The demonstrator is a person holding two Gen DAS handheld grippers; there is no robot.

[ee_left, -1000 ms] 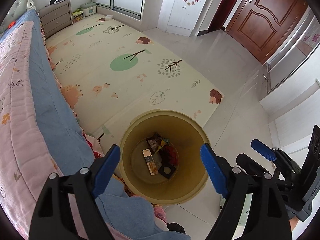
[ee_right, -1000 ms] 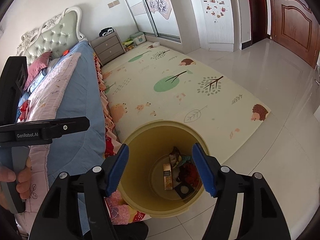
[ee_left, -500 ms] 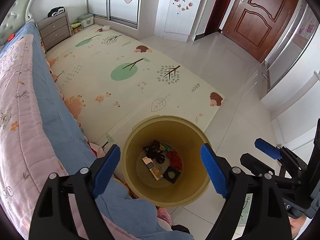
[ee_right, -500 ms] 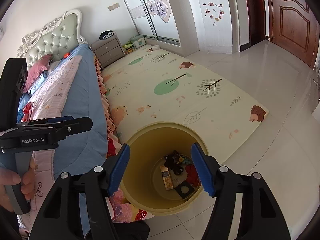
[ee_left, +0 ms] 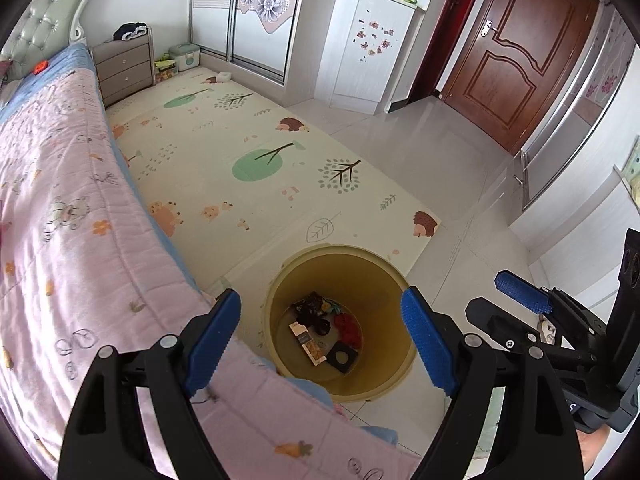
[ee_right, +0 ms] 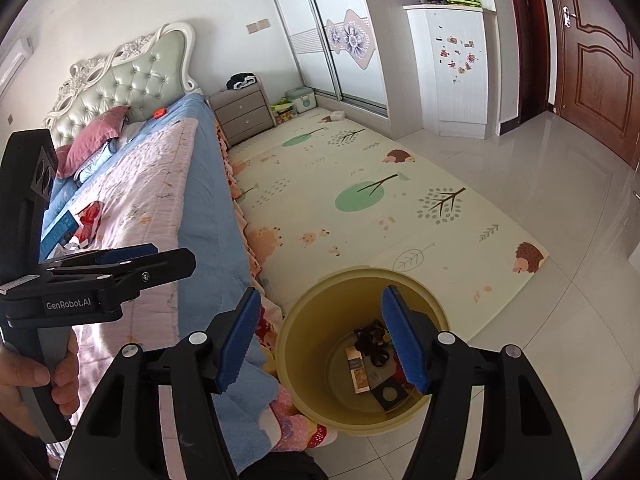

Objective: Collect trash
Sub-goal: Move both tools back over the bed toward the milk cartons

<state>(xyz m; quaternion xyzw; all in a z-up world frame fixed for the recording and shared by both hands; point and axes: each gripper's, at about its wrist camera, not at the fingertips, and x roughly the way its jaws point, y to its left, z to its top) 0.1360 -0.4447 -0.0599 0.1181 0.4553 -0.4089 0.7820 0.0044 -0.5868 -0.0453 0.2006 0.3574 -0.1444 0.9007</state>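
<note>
Only clear text: "GenRobot.AI", white on black, on side of left gripper (ee_right: 120, 264) body, seen from right wrist cam.

Right gripper (ee_left: 520, 292), seen from left wrist cam, had a small white mark low on its body, maybe a digit, too cropped to read.

Packets in the yellow bin (ee_right: 304, 344) carried print, too small/blurred to make out. Same for blue packet on the bed (ee_right: 62, 226). Stickers on white cabinet (ee_right: 456, 56) were pics only, no letters legible.
</note>
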